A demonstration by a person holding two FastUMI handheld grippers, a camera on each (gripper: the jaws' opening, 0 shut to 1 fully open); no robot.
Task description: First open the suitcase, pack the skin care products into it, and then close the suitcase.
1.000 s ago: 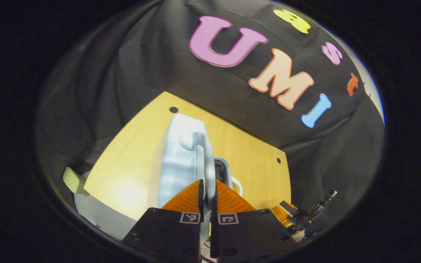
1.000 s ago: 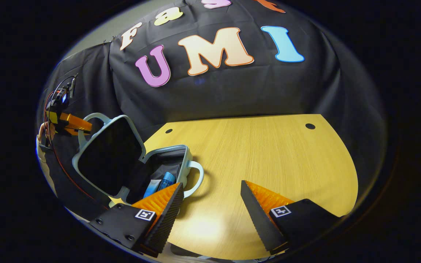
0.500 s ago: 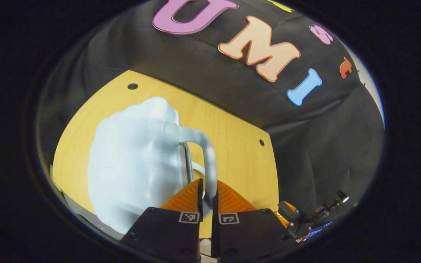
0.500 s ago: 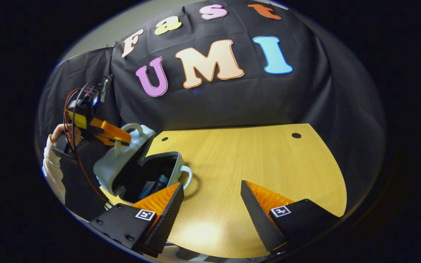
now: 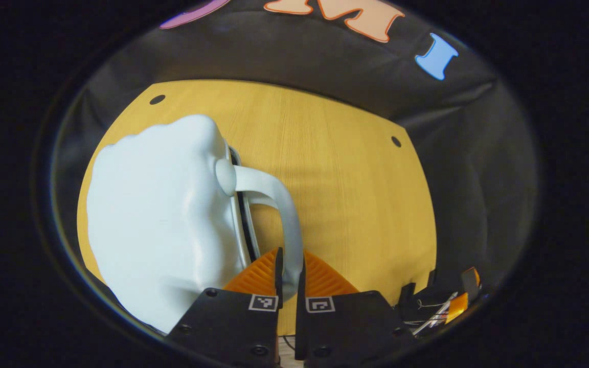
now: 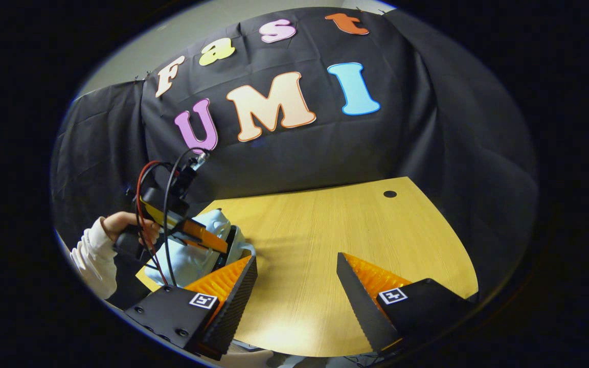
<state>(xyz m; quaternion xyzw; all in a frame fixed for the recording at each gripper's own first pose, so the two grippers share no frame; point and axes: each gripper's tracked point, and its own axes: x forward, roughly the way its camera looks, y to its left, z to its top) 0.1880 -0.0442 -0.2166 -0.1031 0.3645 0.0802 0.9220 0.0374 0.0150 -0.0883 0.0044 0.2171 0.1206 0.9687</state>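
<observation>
presently, in the left gripper view, the suitcase (image 5: 156, 220) lies at the left side of the wooden surface (image 5: 345, 194). its shell is a pale blue-white, smooth and glossy, with soft rounded bulges along its far edge. the lid sits almost down on the base; a thin dark seam with a metallic rim shows along its right side. a curved handle (image 5: 279, 204) of the same pale colour arches out from the lid's right side. the left tongs (image 5: 288, 266) are clenched on the lower end of this handle, both fingers pressing against it. further right in this view, at the lower edge past the surface, part of the other gripper is seen, with wires.

in the right gripper view, at the far left, a hand (image 6: 126, 230) in a light sleeve (image 6: 92, 255) holds the left gripper against the suitcase (image 6: 197, 250), which rests at the near left corner of the surface (image 6: 345, 230). red and black cables (image 6: 164, 214) loop over that gripper. to the right, the right tongs (image 6: 294, 286) are spread wide above bare wood, grasping nothing, well apart from the suitcase.
</observation>
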